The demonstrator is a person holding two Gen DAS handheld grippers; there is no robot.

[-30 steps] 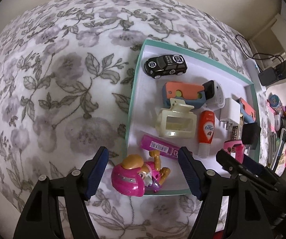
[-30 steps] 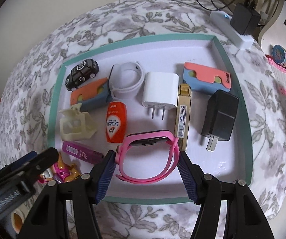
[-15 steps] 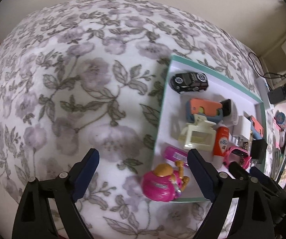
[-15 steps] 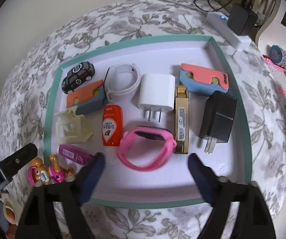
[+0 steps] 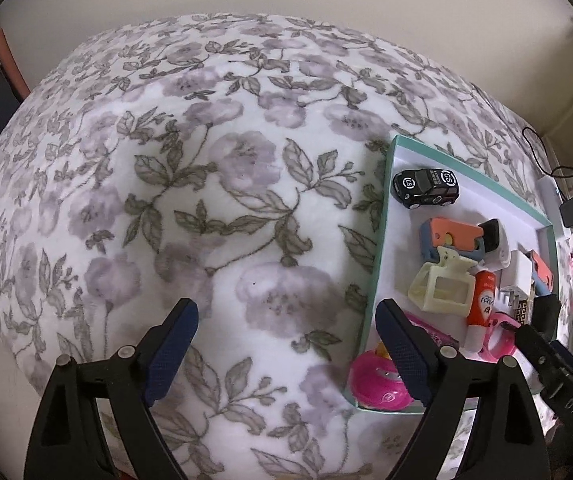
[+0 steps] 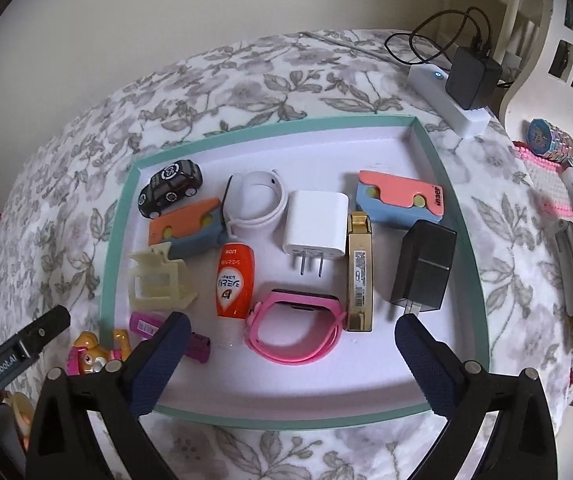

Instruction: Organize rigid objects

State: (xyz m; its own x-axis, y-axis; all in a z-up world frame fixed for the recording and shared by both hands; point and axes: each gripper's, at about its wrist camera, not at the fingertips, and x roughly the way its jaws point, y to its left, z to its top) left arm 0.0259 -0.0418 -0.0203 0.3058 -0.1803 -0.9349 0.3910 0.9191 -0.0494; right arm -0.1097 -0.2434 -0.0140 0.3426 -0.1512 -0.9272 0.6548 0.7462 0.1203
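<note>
A floral bedspread (image 5: 222,184) in grey and lilac covers the bed, and on it sits a shallow tray (image 6: 462,216) with a teal rim and a white floor. Inside the tray lie small hard items: a black charger (image 6: 424,270), a white charger (image 6: 316,224), a pink watch (image 6: 296,332) near the front, a gold bar-shaped item (image 6: 359,270), an orange bottle (image 6: 235,280), a cream hair claw (image 6: 160,284) and a black toy car (image 6: 170,192).

The right gripper (image 6: 292,360) points steeply down over the tray's front edge. Its jaws have just been opening and now stand wide, holding nothing; the pink watch lies free on the tray floor just ahead of them.

The left gripper (image 5: 286,354) also tilts steeply down, over bare bedspread beside the tray's left rim. Its jaws have just been opening too and grip nothing. A pink toy figure (image 5: 378,384) lies in the tray's near corner, partly hidden behind its right finger.
</note>
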